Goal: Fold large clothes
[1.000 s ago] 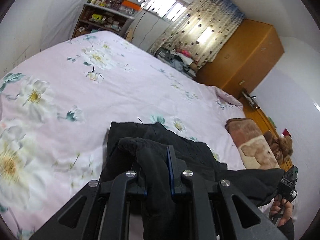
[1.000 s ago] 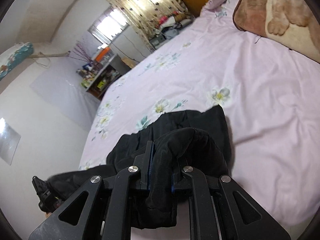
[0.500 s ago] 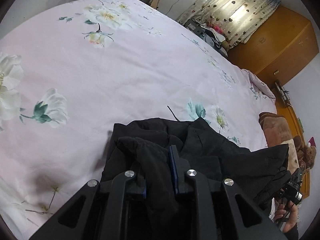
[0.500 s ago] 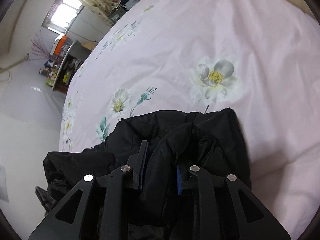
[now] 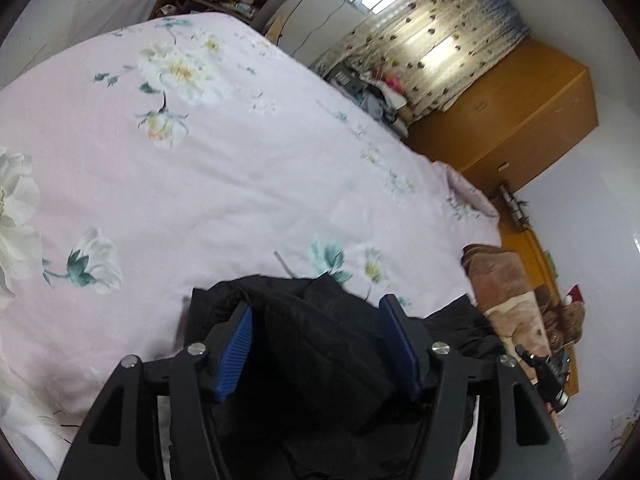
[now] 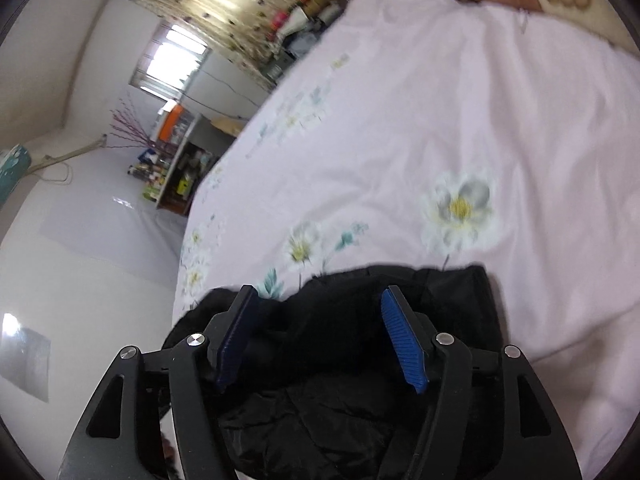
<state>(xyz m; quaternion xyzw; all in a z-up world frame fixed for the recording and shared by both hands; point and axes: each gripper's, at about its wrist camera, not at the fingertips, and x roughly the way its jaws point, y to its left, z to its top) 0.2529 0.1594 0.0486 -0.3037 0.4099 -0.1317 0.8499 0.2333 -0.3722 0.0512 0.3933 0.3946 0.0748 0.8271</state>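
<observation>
Both your grippers, left gripper (image 5: 316, 340) and right gripper (image 6: 320, 336), have just let go of the black garment (image 5: 320, 360) (jaws released); withdraw straight back so the fold stays flat on the bedsheet (image 5: 200, 184).

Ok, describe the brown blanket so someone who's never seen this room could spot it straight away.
Find the big bed under its pink floral sheet. Follow it to the end nearest the orange wooden wardrobe. The brown blanket lies folded there, the only plush brown thing, with a tan bear picture, unlike the black garment.

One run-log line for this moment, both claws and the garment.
left claw: open, just released | right claw: open, just released | black garment: bunched on floral bedsheet, between pads, ungripped
</observation>
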